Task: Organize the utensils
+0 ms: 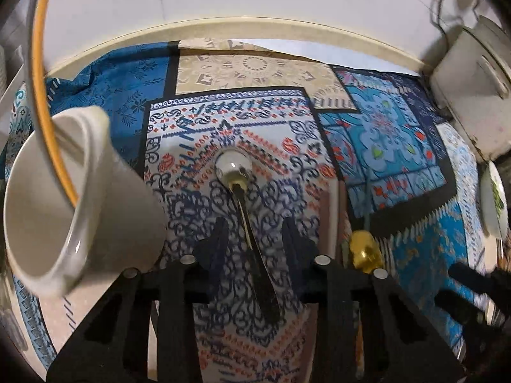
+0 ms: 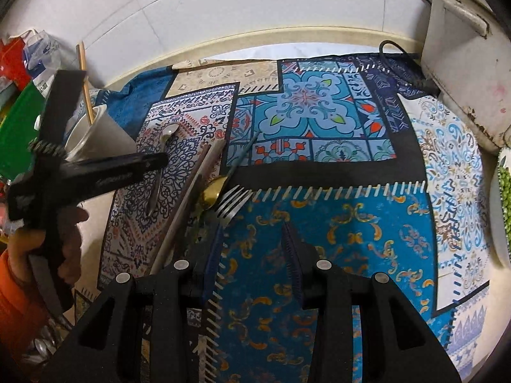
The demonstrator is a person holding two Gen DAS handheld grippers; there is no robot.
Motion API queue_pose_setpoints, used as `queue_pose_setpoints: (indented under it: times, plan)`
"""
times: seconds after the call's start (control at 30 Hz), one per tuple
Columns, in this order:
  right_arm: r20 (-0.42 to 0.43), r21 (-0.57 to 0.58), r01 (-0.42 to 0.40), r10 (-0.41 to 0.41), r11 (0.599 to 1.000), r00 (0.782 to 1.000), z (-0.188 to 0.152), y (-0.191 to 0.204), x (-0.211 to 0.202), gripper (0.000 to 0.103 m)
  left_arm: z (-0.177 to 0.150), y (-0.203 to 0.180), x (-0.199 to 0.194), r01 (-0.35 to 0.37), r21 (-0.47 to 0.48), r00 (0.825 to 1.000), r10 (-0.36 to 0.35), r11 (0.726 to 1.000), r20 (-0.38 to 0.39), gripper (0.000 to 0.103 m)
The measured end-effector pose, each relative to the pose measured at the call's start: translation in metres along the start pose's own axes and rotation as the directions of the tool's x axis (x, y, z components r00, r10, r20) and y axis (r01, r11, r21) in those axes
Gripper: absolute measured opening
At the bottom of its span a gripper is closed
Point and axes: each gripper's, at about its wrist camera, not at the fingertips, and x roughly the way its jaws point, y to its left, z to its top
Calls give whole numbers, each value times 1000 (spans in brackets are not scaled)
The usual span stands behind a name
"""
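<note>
A silver spoon (image 1: 238, 188) lies on the patterned cloth, bowl away from me, its handle running between the open fingers of my left gripper (image 1: 255, 239). The spoon also shows in the right wrist view (image 2: 166, 146), partly under the left gripper (image 2: 105, 172). A white mug (image 1: 76, 204) leans at the left with an orange chopstick (image 1: 41, 73) in it. My right gripper (image 2: 252, 249) is open and empty over the blue cloth. Ahead of it lie a silver fork (image 2: 230, 204), a gold spoon (image 2: 212, 191) with a teal handle, and brown chopsticks (image 2: 188, 198).
A white appliance (image 2: 466, 57) with a black cord stands at the back right. A plate with green food (image 2: 504, 204) sits at the right edge. Packages and a green board (image 2: 19, 127) crowd the left. A tiled wall runs along the back.
</note>
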Motion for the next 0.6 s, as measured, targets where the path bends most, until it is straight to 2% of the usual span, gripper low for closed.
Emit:
queue_pose_setpoints:
  times: [0.17,0.37,0.43,0.6]
  plan:
    - [-4,14,-25,25,1000,1000,1,3,6,34,10,2,14,-32,-22,999,32,999,-19,25]
    - [-20,9,-60,60,998,998,3,9,14,34,17,-4,16,-60,-16,998,60,998,6,23]
    - [-34,7,-68,68,998,997,2,11,19,34,19,-5,17,-54,-20,998,54,998,7,22]
    - [-66,26,-89,90,996,994,-3,13,29,34,23,-4,18,-20,-16,1000,20,1000,2,12]
